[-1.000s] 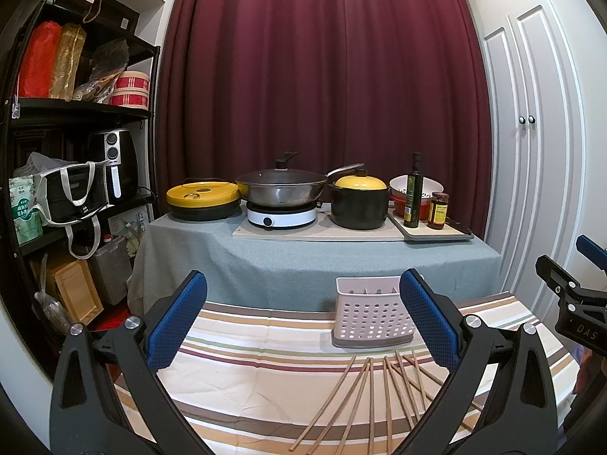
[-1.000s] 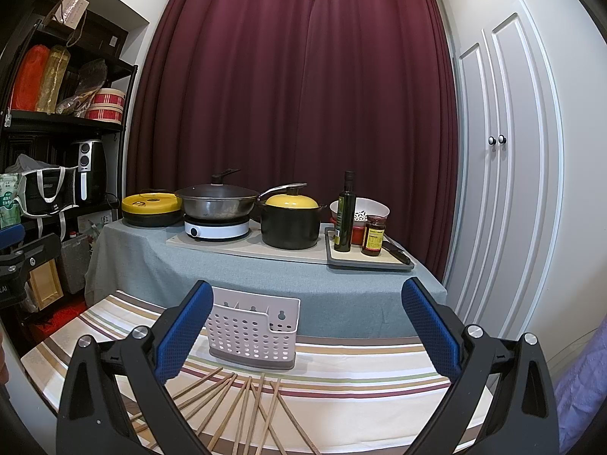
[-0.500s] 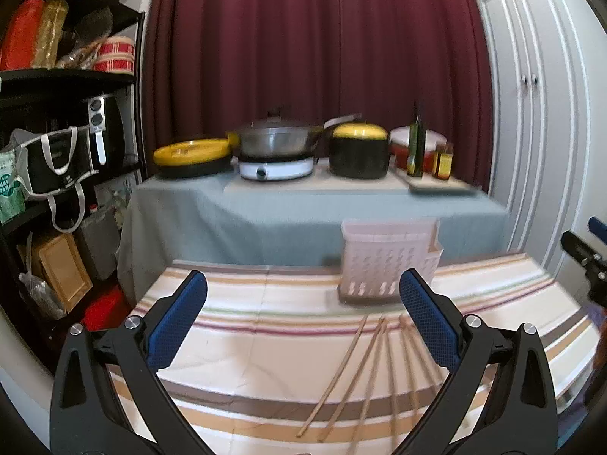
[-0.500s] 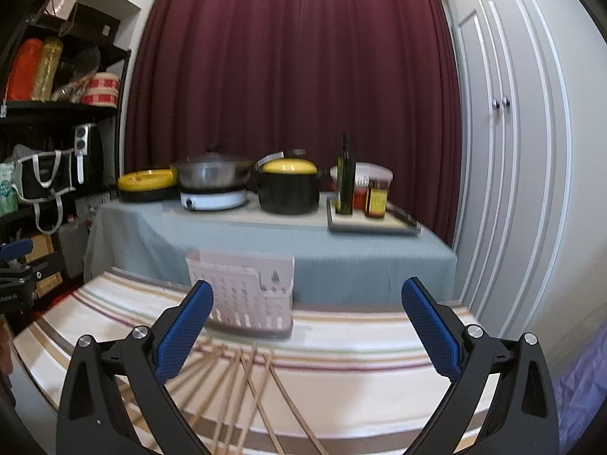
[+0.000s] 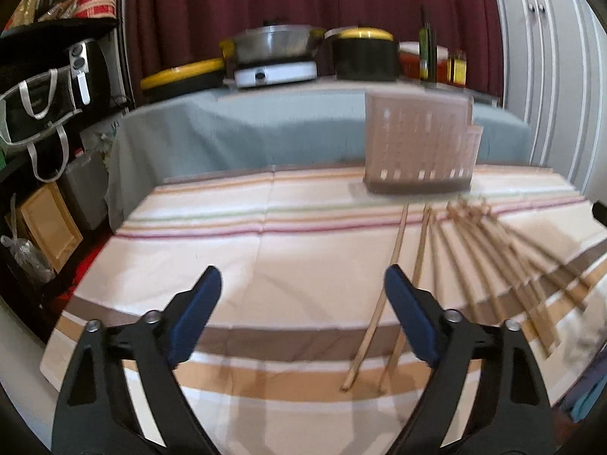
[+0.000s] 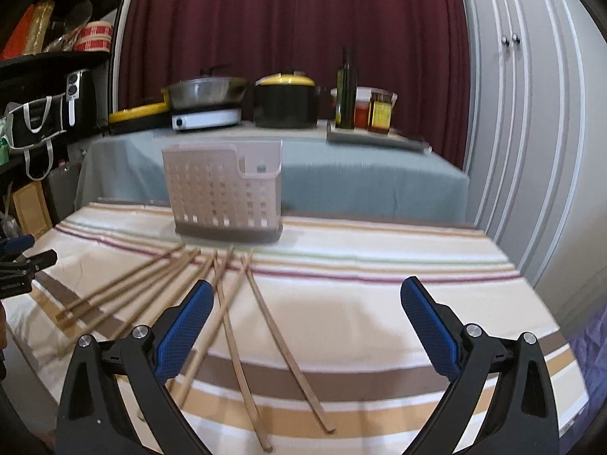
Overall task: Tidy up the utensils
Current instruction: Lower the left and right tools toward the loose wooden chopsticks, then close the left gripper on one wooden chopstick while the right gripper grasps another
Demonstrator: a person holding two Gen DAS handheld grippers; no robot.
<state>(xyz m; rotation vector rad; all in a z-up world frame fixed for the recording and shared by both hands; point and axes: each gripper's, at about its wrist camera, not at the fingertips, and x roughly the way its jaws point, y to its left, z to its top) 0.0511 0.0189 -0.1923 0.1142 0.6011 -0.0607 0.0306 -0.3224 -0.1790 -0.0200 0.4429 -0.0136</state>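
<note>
Chopsticks [image 6: 242, 314] lie fanned out on the striped tablecloth [image 6: 379, 303] ahead of both my tools, thin ends converging toward the perforated utensil holder [image 6: 224, 193] that stands upright at the far edge of the table. From my right gripper [image 6: 303, 322], jaws spread wide with nothing between them, the sticks sit ahead and to the left, two of them running under the left blue pad [image 6: 182, 330] and one reaching back toward the gap; the holder is straight ahead, slightly left. From my left gripper [image 5: 303, 314], also wide open and empty, the chopsticks [image 5: 474, 265] spread ahead and to the right, the nearest pair just beside the right pad [image 5: 409, 322], and the holder [image 5: 417, 144] is further ahead on the right. That view is smeared, so I count the sticks only roughly, perhaps nine. Beyond the holder, a second table carries pots [image 6: 284, 102] and bottles [image 6: 347, 94].
</note>
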